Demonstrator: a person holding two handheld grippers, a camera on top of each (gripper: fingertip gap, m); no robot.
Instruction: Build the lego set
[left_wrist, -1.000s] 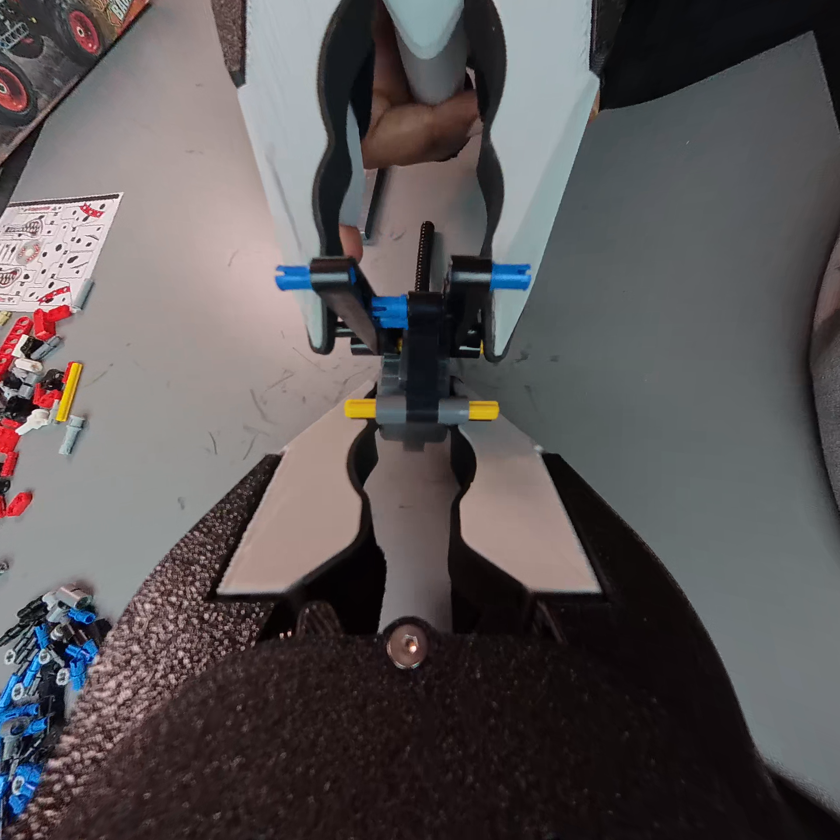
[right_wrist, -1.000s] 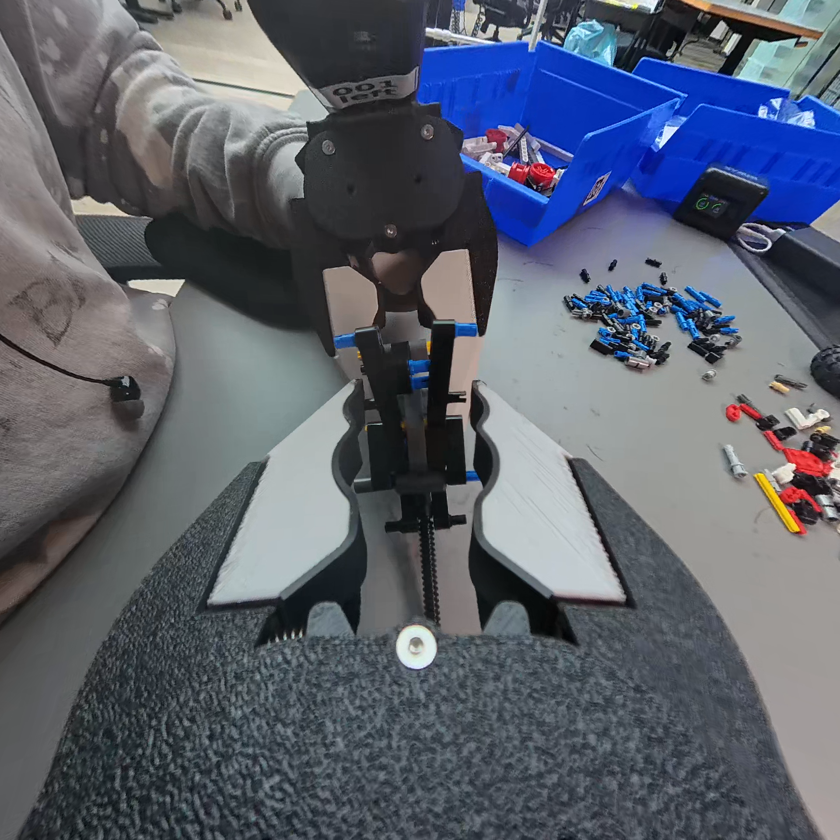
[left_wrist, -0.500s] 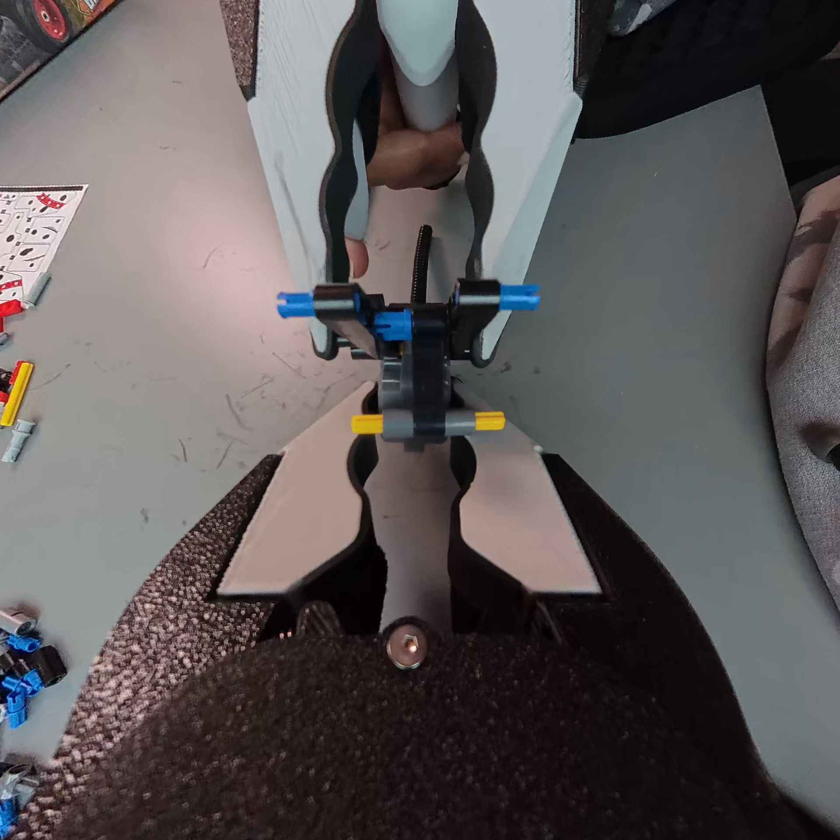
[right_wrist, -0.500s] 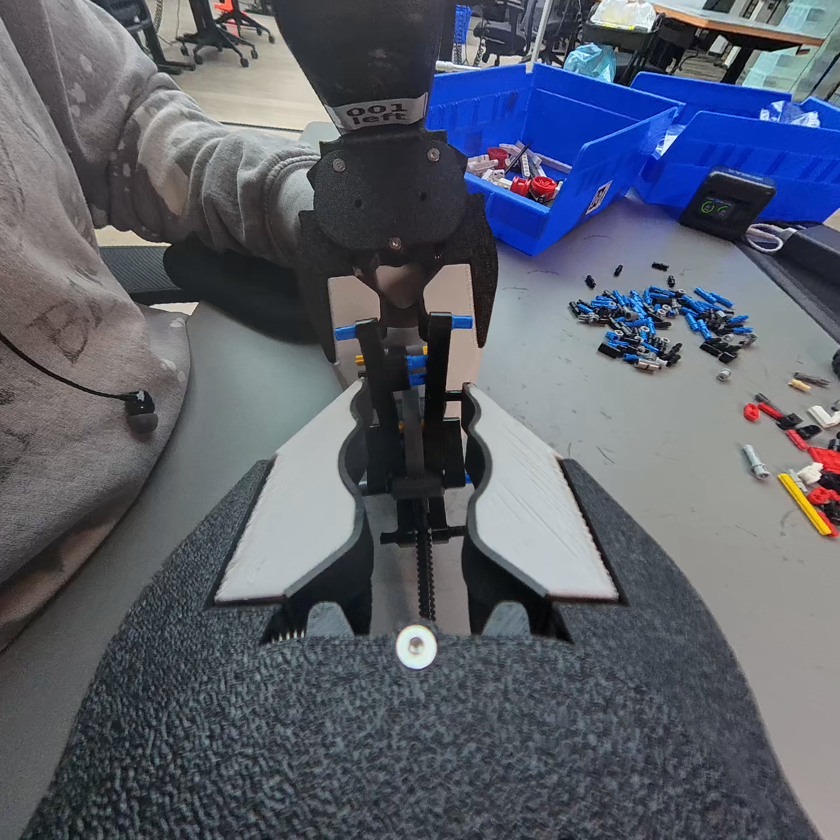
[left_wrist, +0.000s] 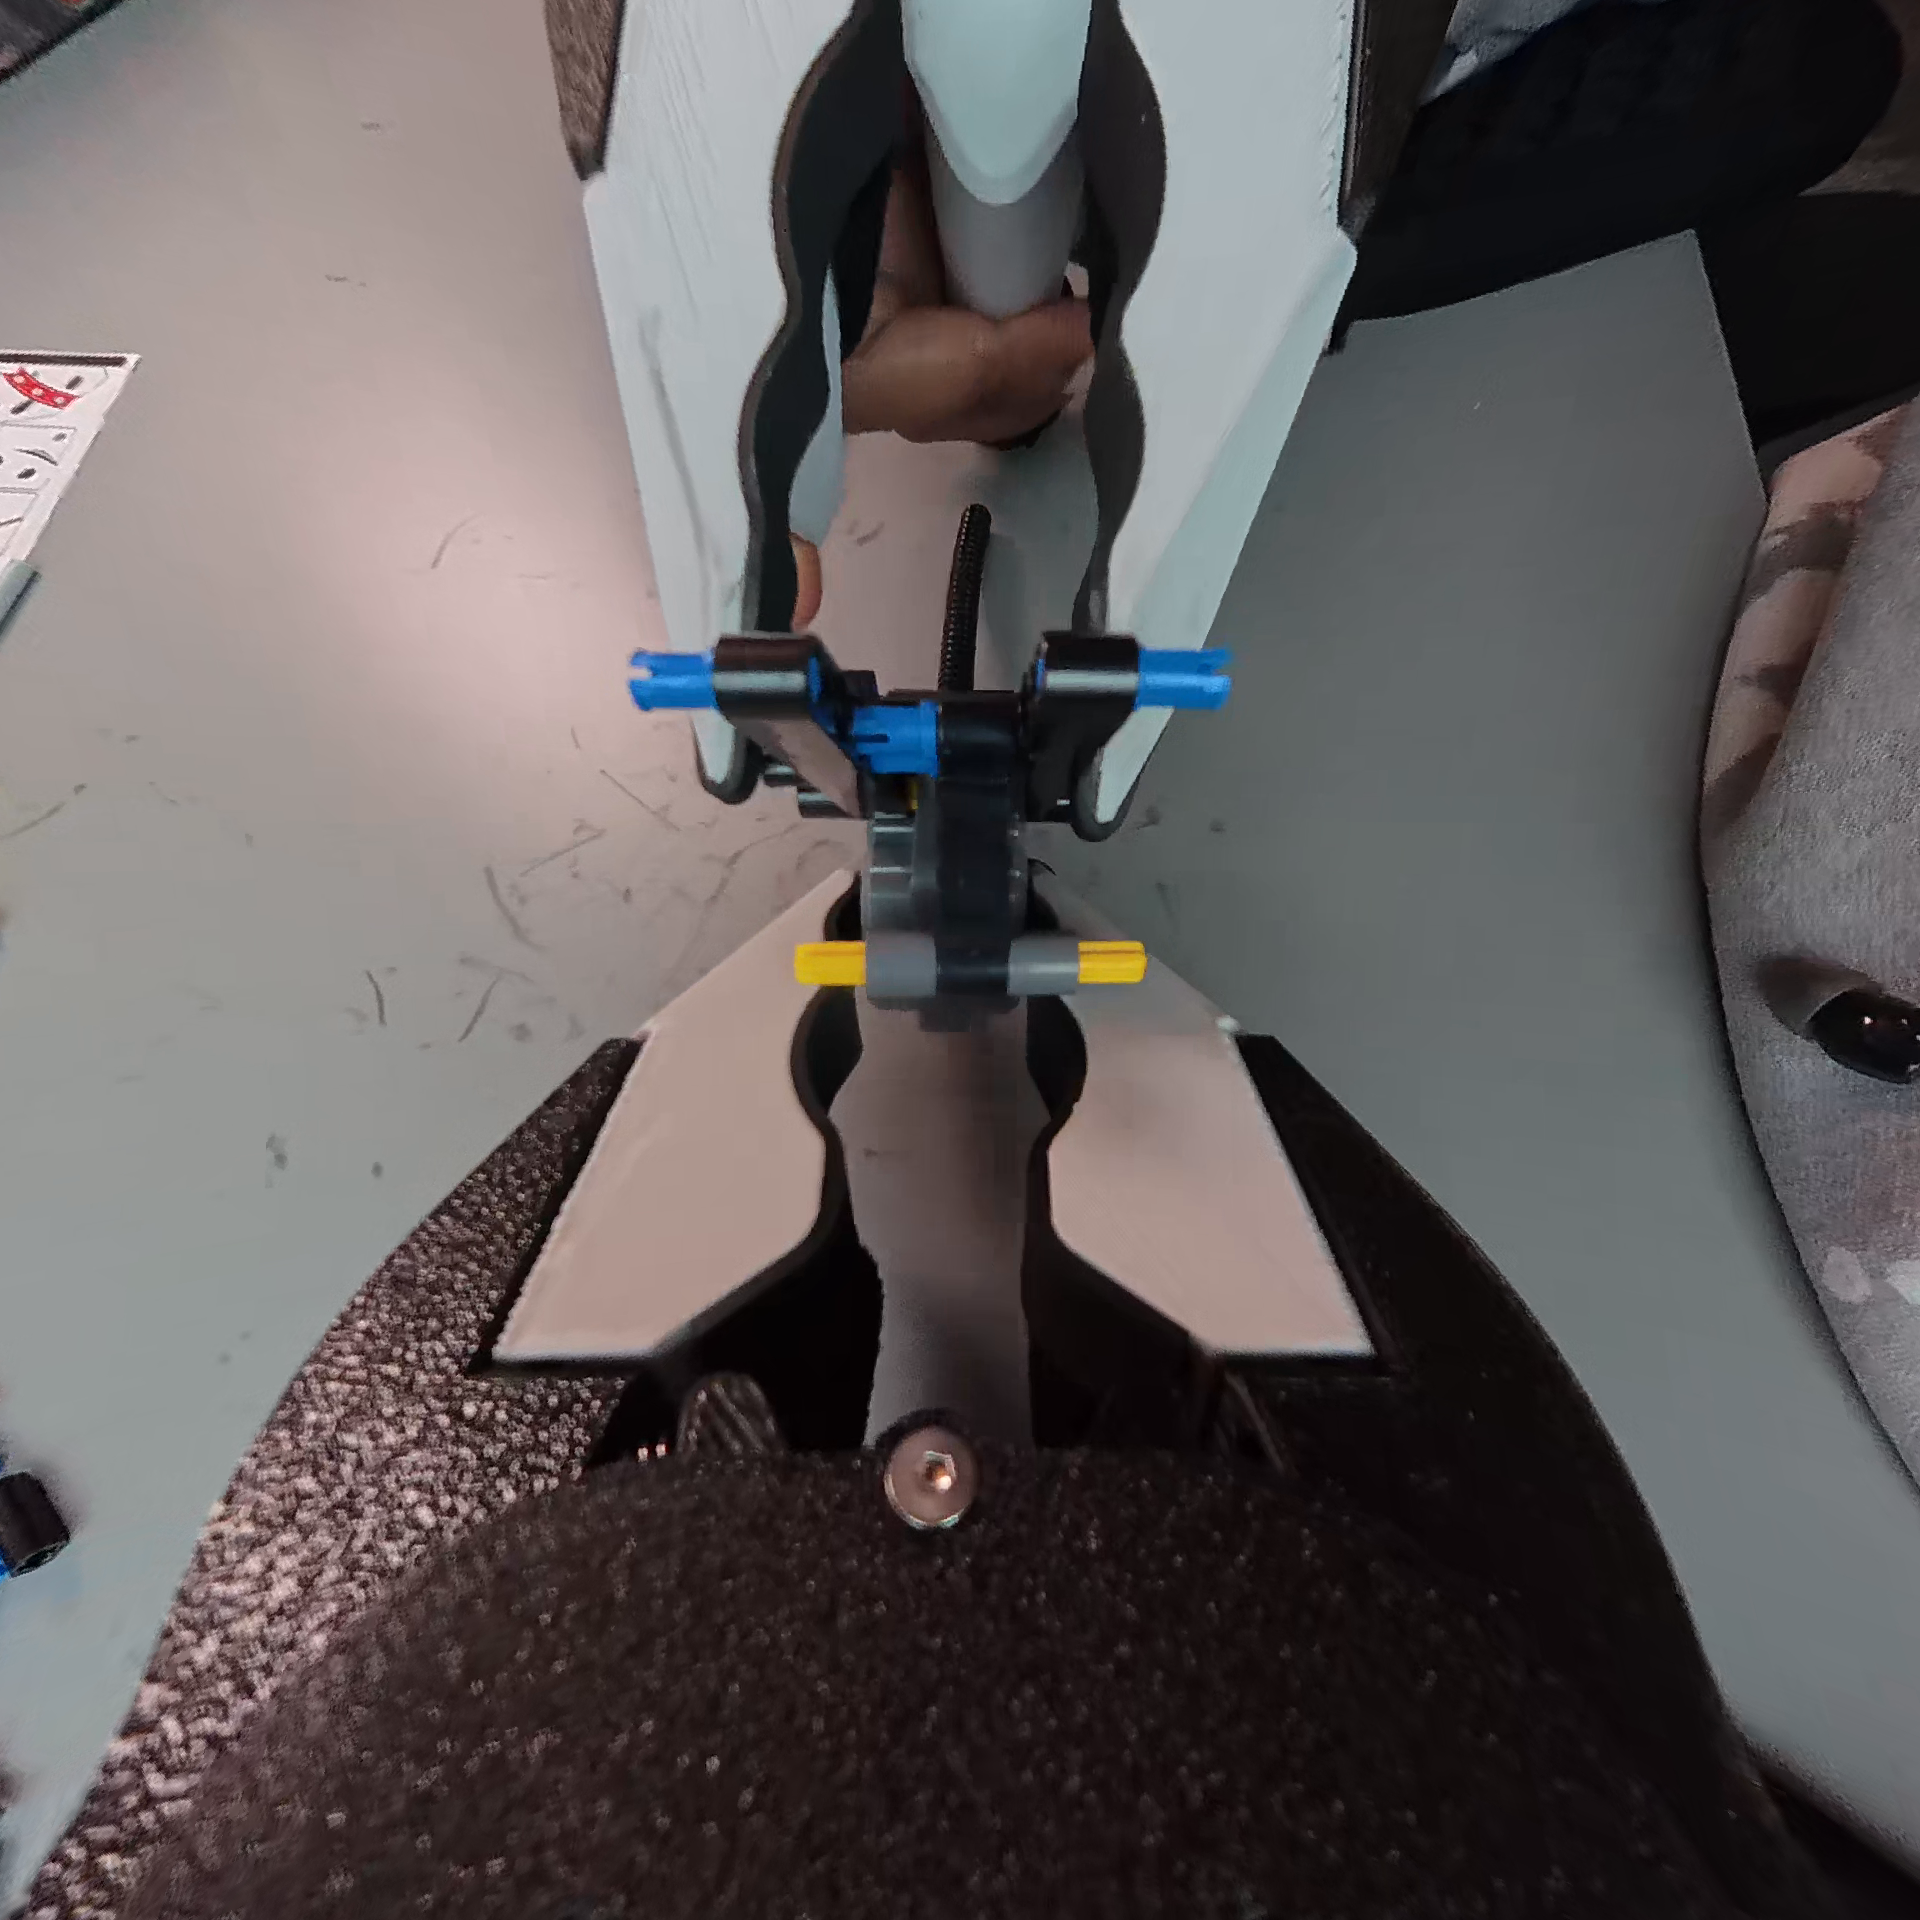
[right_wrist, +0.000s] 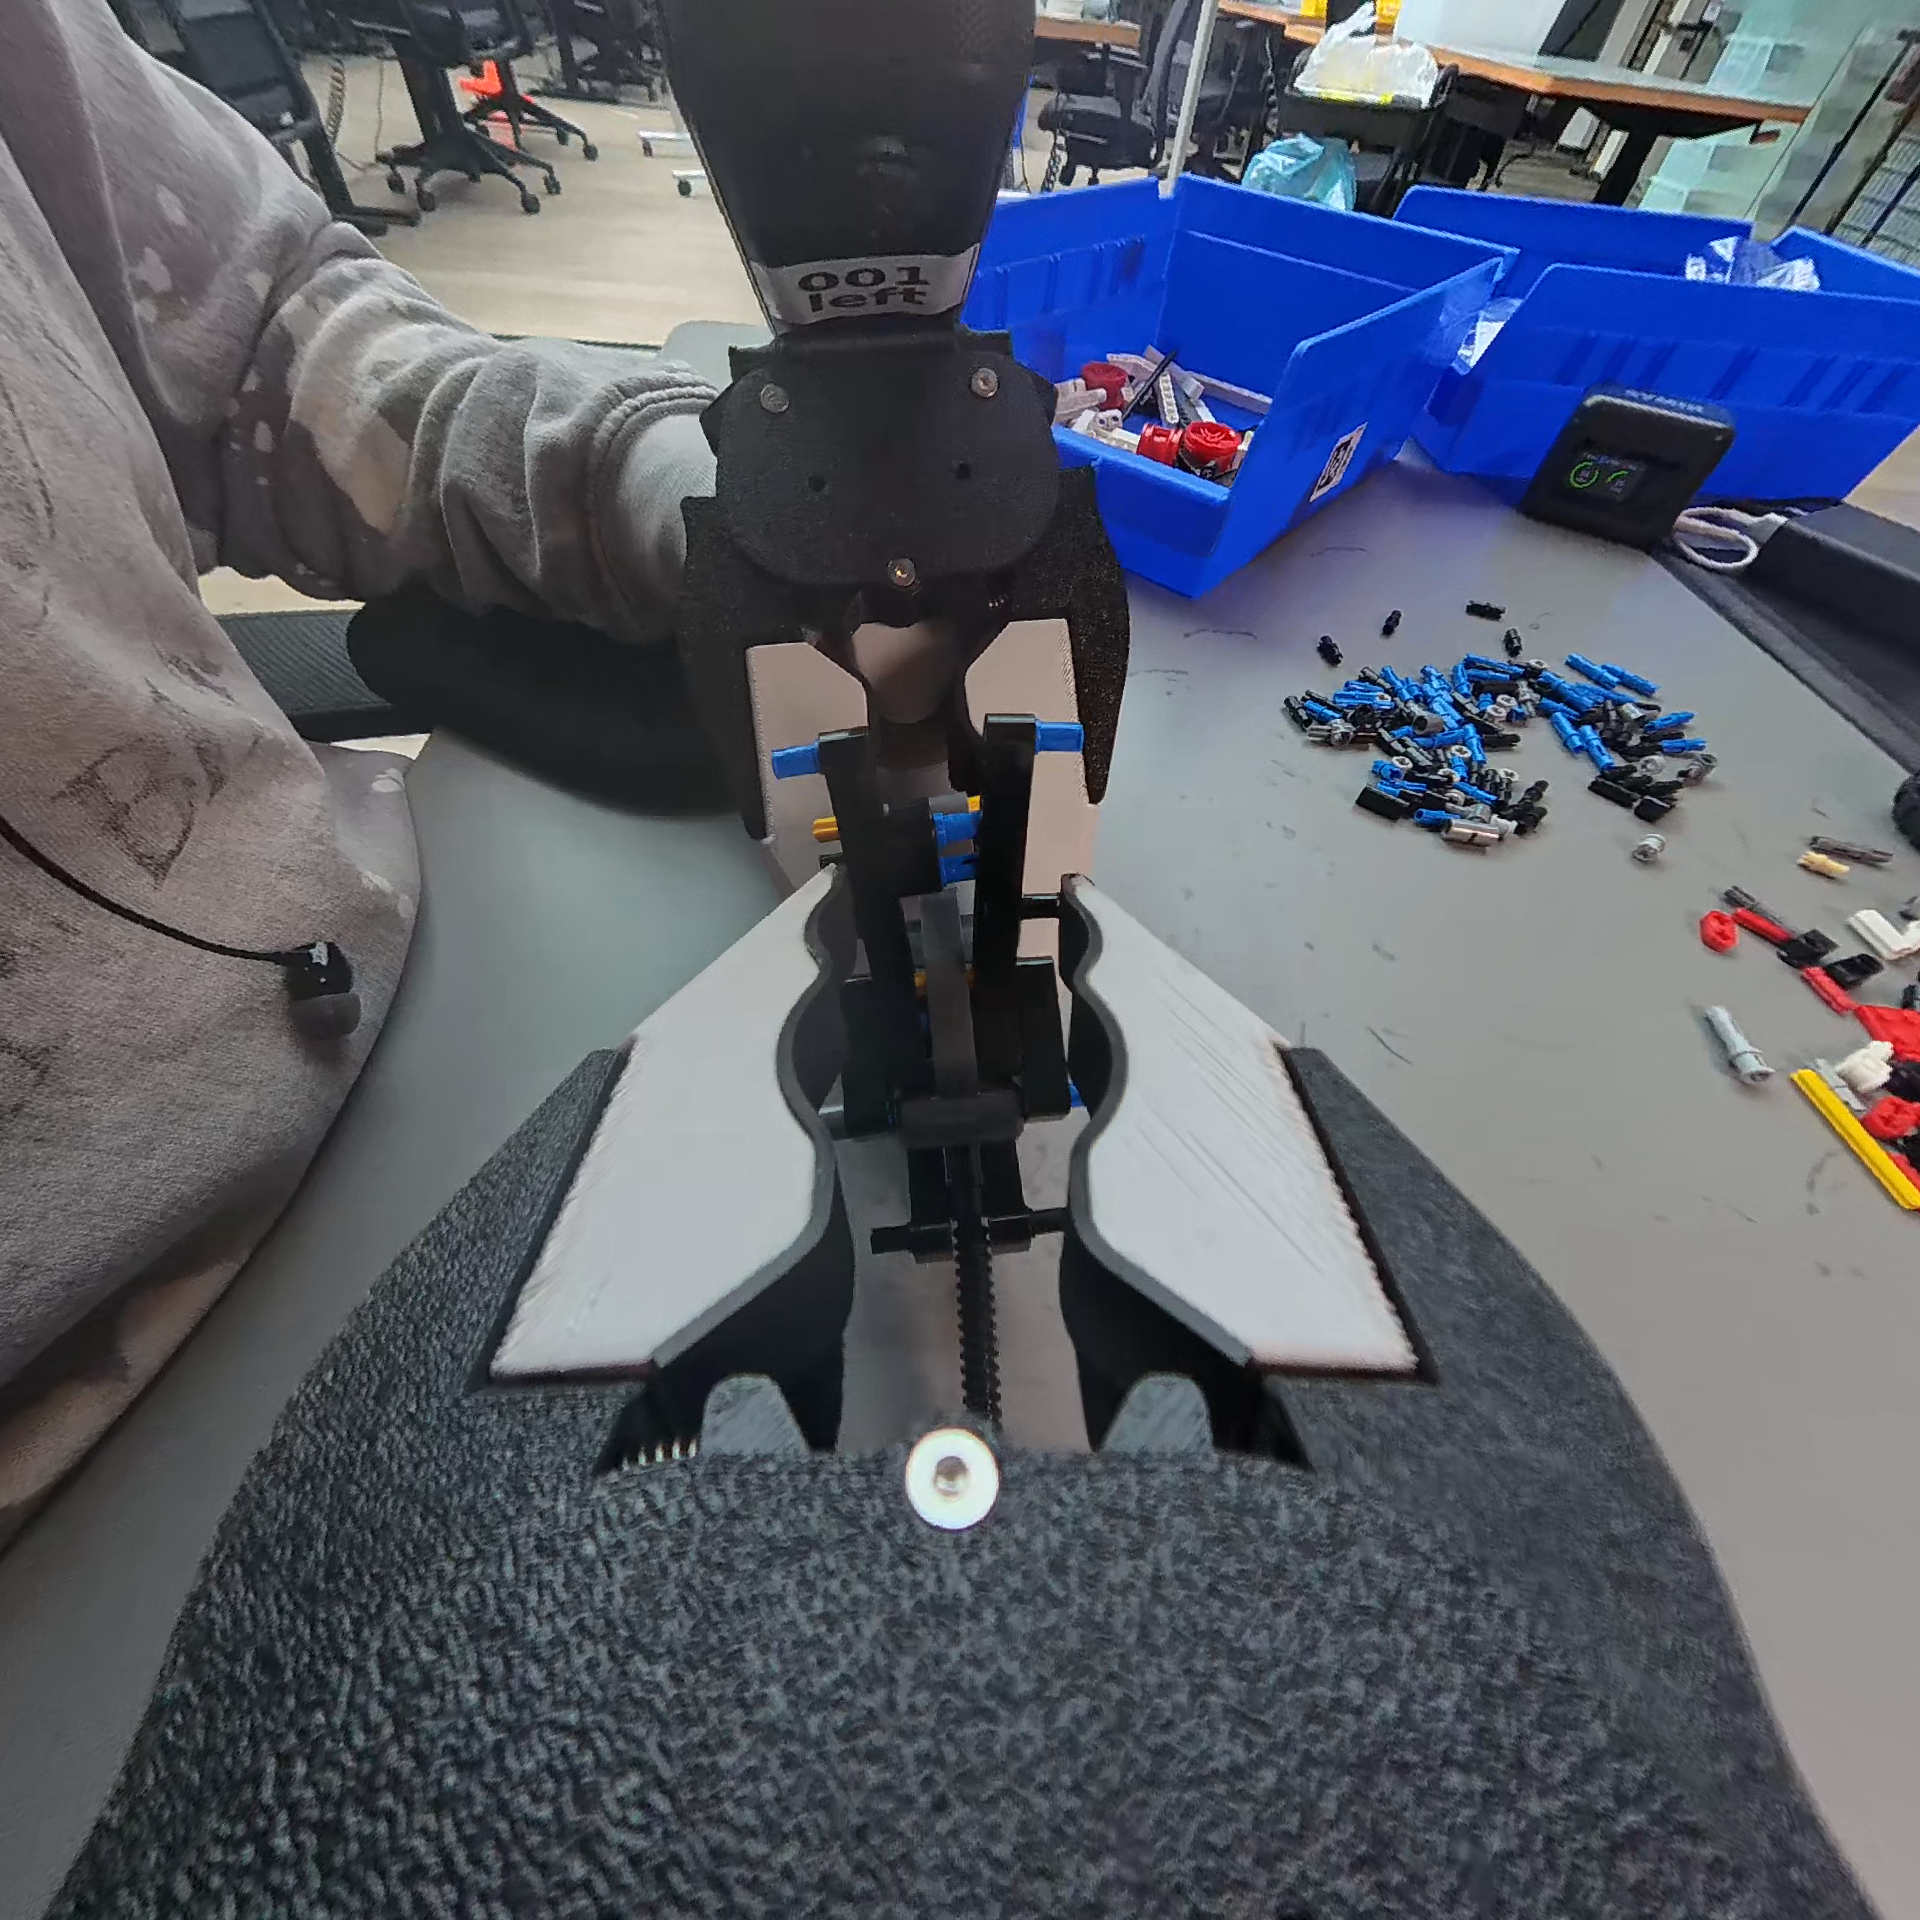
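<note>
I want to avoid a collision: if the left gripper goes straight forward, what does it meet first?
Probably the right gripper, which faces it just beyond the lego assembly that both grippers hold; the left gripper has almost no free way ahead.

An open office: rolling chairs (right_wrist: 457, 114), desks (right_wrist: 1621, 94), blue parts bins (right_wrist: 1226, 312).

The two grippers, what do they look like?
Each gripper, left and right, has a rough, speckled black body, two pale grey wedge-shaped fingers with wavy black inner edges, and one silver screw. The left one wears a white label band. The person's sleeve is mottled grey.
</note>
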